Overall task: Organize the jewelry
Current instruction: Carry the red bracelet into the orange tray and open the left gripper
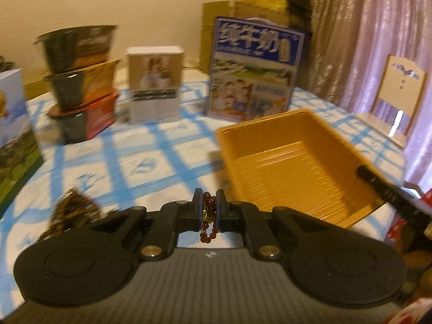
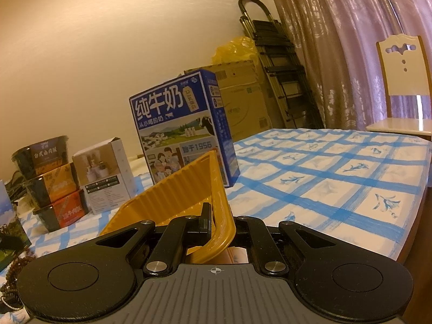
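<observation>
My left gripper is clamped on a dark red bead bracelet, just left of the yellow tray. My right gripper pinches the tray's rim, tilting it. Behind the tray is a blue milk carton reading 纯牛奶, 始于1956. Left of the tray are a white box, stacked noodle bowls and a brown bead pile on the blue checked tablecloth.
</observation>
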Demonstrator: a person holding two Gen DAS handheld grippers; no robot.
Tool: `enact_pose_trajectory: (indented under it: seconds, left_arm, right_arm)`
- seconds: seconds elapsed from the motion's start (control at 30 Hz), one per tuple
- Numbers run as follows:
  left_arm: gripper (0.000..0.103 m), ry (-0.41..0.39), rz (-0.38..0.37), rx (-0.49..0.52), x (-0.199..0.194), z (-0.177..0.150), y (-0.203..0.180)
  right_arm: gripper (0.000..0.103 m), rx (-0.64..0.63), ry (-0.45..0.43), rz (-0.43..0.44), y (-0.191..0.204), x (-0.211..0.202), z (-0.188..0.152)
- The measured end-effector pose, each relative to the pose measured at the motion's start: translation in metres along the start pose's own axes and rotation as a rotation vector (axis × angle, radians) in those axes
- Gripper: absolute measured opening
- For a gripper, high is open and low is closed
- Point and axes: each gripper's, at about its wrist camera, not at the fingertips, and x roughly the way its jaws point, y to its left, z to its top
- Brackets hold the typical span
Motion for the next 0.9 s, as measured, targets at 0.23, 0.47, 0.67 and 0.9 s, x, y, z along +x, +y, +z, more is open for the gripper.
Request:
enact_pose_trajectory:
  seconds: [0.23,0.47,0.67,0.9]
  left_arm:
    - [0.008,0.017,-0.133,0.015,0.025,0.01,-0.042]
    - [0.008,0.114,-0.214,-0.014,0.06,0.0,-0.069]
    - [0.008,0.15,-0.224,-0.023,0.074,-0.009,-0.076]
    - [0.017,0.096,-0.188,-0.04,0.058,-0.006,-0.064]
  right_arm:
    - [0.007,0.001,0.0,0.0,0.0,0.0,0.0]
    - [0.007,0.01,0.004,0.003,-0.001,0.001,-0.002]
    - [0.007,0.026,0.011,0.007,-0.004,0.003,-0.003]
    - [0.007,0.051,0.019,0.03,-0.008,0.006,-0.006]
